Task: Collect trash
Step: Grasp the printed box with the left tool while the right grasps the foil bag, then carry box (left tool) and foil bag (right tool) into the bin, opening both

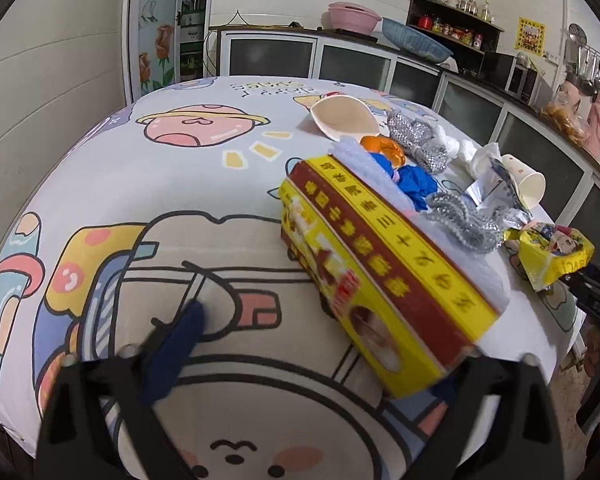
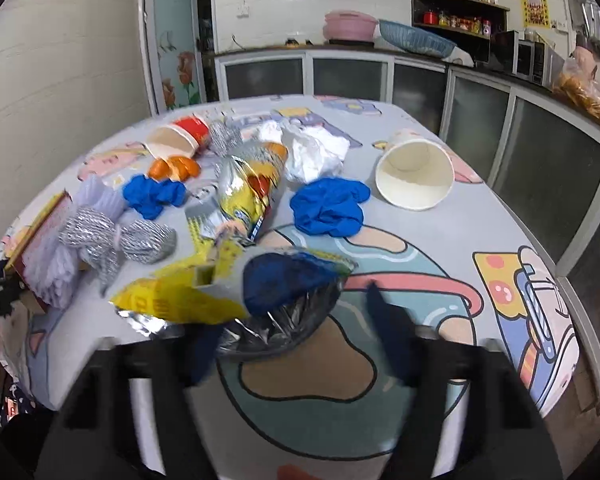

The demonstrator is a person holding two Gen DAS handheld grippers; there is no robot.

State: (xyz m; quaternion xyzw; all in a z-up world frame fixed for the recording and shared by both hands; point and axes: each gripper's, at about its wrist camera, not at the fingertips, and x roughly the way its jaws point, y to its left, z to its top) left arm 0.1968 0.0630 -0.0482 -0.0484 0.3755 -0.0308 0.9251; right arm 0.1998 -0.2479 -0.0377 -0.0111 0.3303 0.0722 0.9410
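Trash lies scattered on a table with a cartoon-print cloth [image 1: 140, 184]. A long yellow and red box [image 1: 380, 272] lies slanted, its near end by the right finger of my left gripper [image 1: 320, 360]. That gripper is open, its left finger well apart from the box. My right gripper [image 2: 296, 336] stands open around the mouth of a yellow foil snack bag [image 2: 188, 300]; the right finger is clear of the bag. Beyond lie a blue glove [image 2: 328, 208], a second blue glove [image 2: 154, 194], a crumpled wrapper [image 2: 248, 188] and a white paper cup [image 2: 414, 174] on its side.
Silver scouring pads [image 2: 116, 240], orange peel [image 2: 174, 168], a red and white cup [image 2: 180, 138] and white tissue [image 2: 312, 152] lie further back. Kitchen cabinets [image 2: 348, 74] run behind and to the right of the table. The table edge [image 2: 556, 400] is near on the right.
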